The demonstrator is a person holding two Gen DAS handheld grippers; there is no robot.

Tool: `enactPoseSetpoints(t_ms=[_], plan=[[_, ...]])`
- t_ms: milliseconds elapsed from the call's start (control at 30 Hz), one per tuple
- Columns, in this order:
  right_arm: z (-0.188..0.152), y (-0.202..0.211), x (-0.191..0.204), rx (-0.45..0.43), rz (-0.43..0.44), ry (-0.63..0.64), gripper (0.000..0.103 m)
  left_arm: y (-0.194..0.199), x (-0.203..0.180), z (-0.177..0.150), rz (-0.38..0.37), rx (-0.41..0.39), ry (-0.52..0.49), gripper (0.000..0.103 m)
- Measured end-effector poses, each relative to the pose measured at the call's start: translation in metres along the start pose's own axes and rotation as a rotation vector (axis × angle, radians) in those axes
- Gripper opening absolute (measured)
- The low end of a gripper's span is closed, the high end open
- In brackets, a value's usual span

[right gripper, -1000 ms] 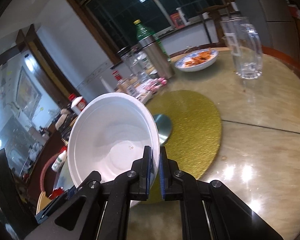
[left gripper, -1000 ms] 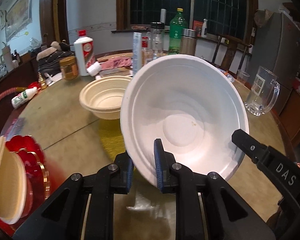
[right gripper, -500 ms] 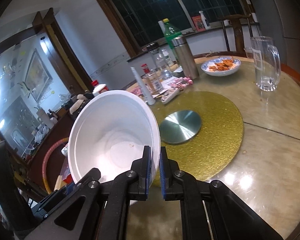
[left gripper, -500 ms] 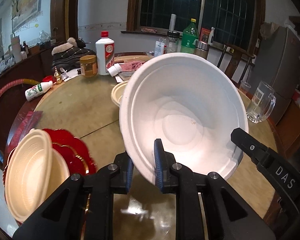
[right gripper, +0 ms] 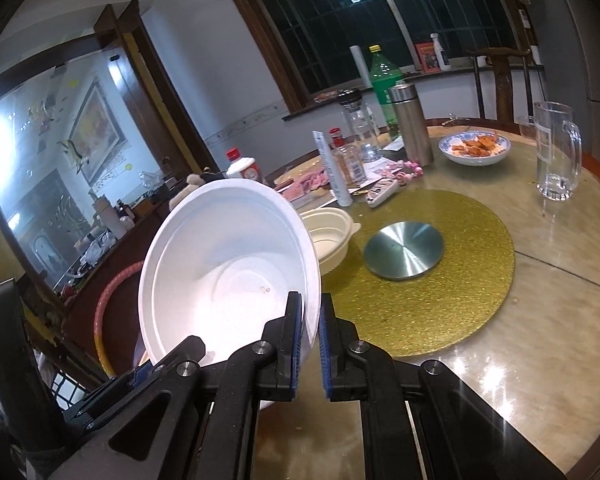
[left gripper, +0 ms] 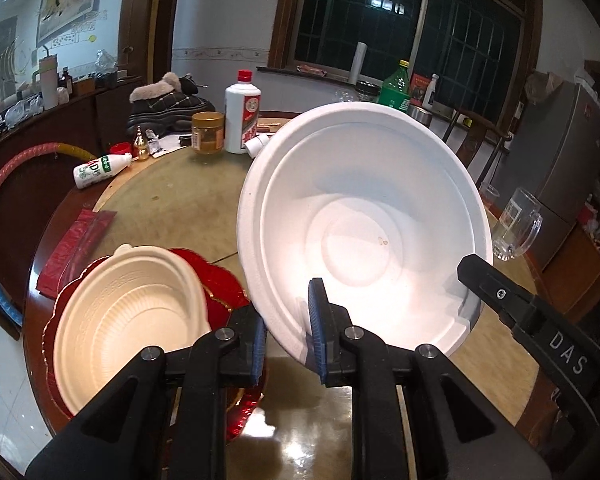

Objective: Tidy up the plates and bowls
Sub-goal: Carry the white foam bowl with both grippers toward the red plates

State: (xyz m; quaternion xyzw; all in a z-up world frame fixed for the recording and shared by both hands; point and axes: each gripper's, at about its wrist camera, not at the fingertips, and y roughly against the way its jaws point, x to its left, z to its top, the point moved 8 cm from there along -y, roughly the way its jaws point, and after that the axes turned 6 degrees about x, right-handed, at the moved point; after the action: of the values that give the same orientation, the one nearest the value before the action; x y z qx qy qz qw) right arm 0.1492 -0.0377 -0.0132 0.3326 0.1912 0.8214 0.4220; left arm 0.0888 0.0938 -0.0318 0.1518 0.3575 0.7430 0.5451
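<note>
Left tongs: my left gripper (left gripper: 287, 326) is nearly closed, its blue pads pinching the near rim of the white foam bowl (left gripper: 364, 224).
Right tongs: my right gripper (right gripper: 310, 328) is clamped tight on the same bowl's rim at the opposite side, one pad inside, one outside.
White bowl: I hold it between both tongs, lifted clear of the table and tipped so its inside faces me; a small brown speck sits near its bottom.
Cream bowl: a ribbed cream bowl (left gripper: 128, 312) rests on red gold-edged plates (left gripper: 224, 284), below and to the left of the white bowl.
Second cream bowl: a lidless cream container (right gripper: 332, 236) sits at the edge of the gold turntable mat (right gripper: 440, 292).
Table: a round table (left gripper: 188, 204) carries a white liquor bottle (left gripper: 242, 114), a glass mug (right gripper: 556, 152) and a dish of food (right gripper: 474, 148).
</note>
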Motion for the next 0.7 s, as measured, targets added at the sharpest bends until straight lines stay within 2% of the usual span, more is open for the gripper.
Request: enactPoseSetpoints(t_ms=[700], plan=[[-0.014,-0.002,0.079,0.026,0.033,0.117,0.008,0.033,0.066,-0.001,0.031,-0.050,0.085,0.017]])
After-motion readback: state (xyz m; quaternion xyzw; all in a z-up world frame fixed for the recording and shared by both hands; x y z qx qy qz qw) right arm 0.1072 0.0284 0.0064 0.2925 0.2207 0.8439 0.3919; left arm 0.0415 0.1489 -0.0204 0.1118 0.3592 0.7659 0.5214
